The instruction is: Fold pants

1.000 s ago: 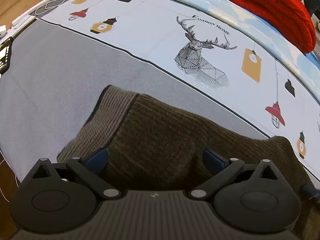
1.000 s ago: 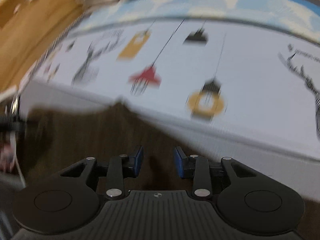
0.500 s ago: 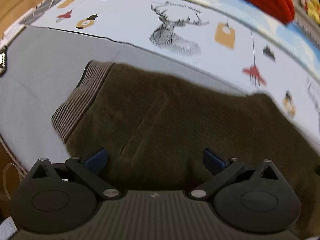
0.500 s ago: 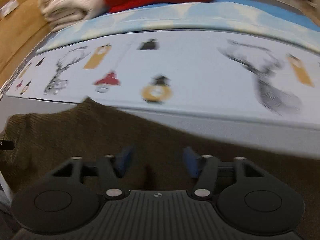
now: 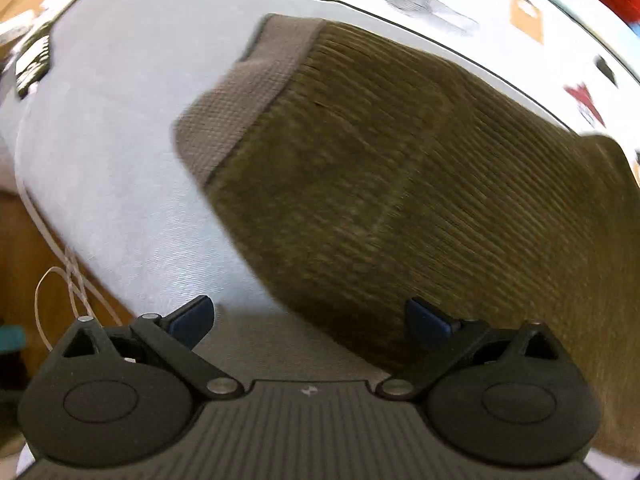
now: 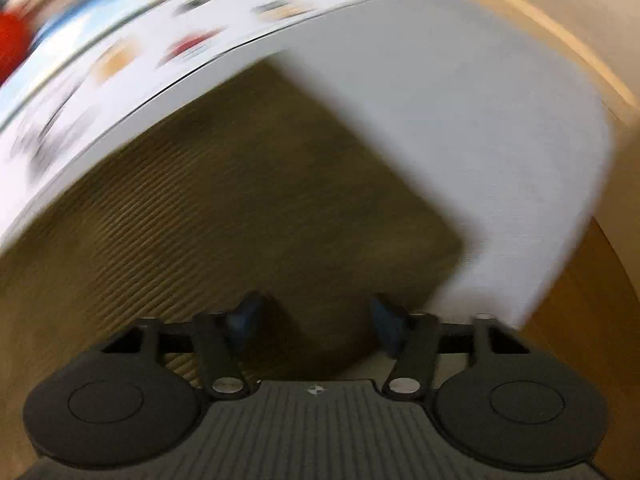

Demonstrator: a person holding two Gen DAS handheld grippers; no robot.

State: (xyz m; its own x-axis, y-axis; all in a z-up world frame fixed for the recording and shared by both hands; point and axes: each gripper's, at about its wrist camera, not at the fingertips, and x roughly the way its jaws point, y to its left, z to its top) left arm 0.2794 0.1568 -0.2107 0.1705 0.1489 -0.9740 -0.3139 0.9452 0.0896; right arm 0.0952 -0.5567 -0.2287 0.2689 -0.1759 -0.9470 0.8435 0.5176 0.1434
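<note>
Left wrist view: left gripper (image 5: 308, 320) is sitting w/ jaws spread wide, nothing between the blue pads (image 5: 192, 314); right pad is hanging over the near edge of the pants (image 5: 400, 168), left pad over bare grey sheet (image 5: 112, 184). Can't tell if anything is touching cloth. Pants are lying flat on the bed, olive-brown ribbed knit, w/ the paler waistband (image 5: 244, 92) pointing to the far left. Beyond them the printed bedcover (image 5: 520, 12) is running along the far side; white cord (image 5: 60, 280) is dangling off the bed edge at left

Right wrist view (heavy blur): right gripper (image 6: 314, 322) is also standing apart, pads empty, hovering over the pants (image 6: 240, 200) near what looks like the hem end; square corner of the cloth is showing just right of the pads. Grey sheet (image 6: 480, 120) is lying past that corner, wood beyond

Handling, my read: fabric is looking soft, limp, fairly thick, light enough for one pinch per hand; ribs should be giving decent grip, not slippery, not fragile. It'll be sagging and dragging if lifted from one point only. Best hold: pinch the edge through all layers — left at the waistband corner (firmest part), right at the hem corner — lifting both evenly so layers aren't sliding apart
</note>
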